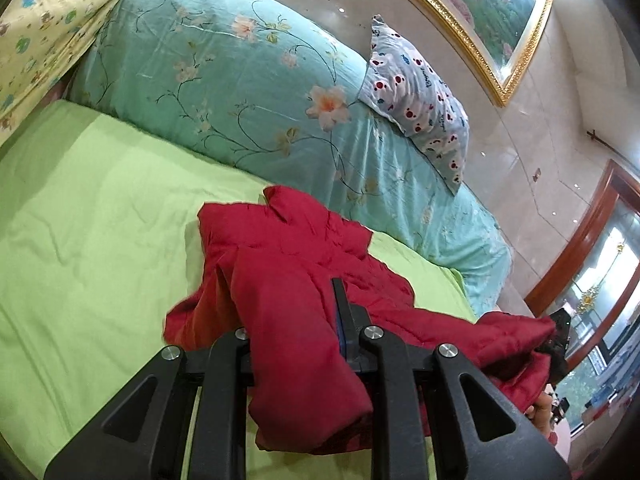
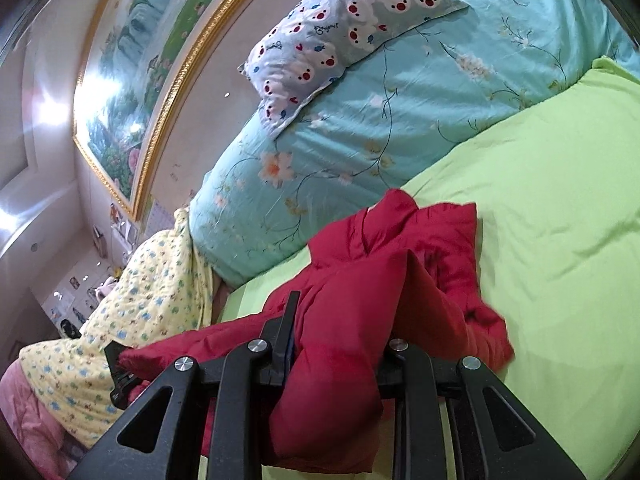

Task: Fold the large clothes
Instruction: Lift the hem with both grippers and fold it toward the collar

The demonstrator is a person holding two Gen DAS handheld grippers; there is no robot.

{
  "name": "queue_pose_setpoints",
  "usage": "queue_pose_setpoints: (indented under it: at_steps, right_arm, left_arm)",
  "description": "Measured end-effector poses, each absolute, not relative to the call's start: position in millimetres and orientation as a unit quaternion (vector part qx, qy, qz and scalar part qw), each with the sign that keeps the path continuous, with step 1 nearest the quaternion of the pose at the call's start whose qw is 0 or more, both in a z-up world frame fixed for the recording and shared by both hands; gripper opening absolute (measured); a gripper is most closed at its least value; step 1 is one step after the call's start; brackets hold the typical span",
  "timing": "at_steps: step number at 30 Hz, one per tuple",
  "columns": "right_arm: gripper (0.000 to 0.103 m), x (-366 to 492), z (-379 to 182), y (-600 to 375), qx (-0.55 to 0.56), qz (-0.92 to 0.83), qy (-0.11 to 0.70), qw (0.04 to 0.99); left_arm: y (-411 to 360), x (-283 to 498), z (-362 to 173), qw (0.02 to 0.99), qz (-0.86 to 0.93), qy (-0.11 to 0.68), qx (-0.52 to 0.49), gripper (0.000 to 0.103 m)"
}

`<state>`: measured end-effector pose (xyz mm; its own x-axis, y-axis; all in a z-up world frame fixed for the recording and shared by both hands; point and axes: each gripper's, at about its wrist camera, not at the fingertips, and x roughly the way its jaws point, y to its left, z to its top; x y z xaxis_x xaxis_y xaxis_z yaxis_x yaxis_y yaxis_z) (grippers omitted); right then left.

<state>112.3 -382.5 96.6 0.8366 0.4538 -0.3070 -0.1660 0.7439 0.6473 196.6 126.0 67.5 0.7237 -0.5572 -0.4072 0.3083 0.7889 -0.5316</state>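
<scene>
Red folds of one padded jacket (image 1: 304,292) bunch nearest, on the green sheet (image 1: 92,216). Left gripper (image 1: 304,344) and right gripper (image 2: 340,340) each clamp a fold between narrowed jaws. Beyond lie one teal quilt (image 1: 224,80) and one bear-print pillow (image 1: 420,96).

The left gripper (image 1: 296,340) sits low in the near part of its view, fingers pointing away toward the far side. Red fabric fills the gap between its jaws, and only one finger (image 1: 340,308) shows clear of it. The right gripper (image 2: 340,336) is posed alike, low and near, one finger (image 2: 288,324) visible, jaws closed around a thick red fold.
</scene>
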Motion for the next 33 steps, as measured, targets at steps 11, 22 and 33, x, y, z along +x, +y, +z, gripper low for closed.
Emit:
queue_pose_setpoints:
  at_steps: [11,22,33]
  right_arm:
    - [0.025,197,88,-399,0.348,0.126,0.218,0.903]
    - [0.028,276,26,-414,0.394,0.065,0.226,0.888]
    - [0.029,316,-6,-422,0.394,0.031,0.228,0.89]
  left_arm:
    - [114,279,66,0.901,-0.197,0.288,-0.257,0.018]
    - [92,364,21,0.903,-0.136,0.318,-0.256,0.018]
    - [72,420,-15,0.903,-0.114,0.341,-0.236,0.021]
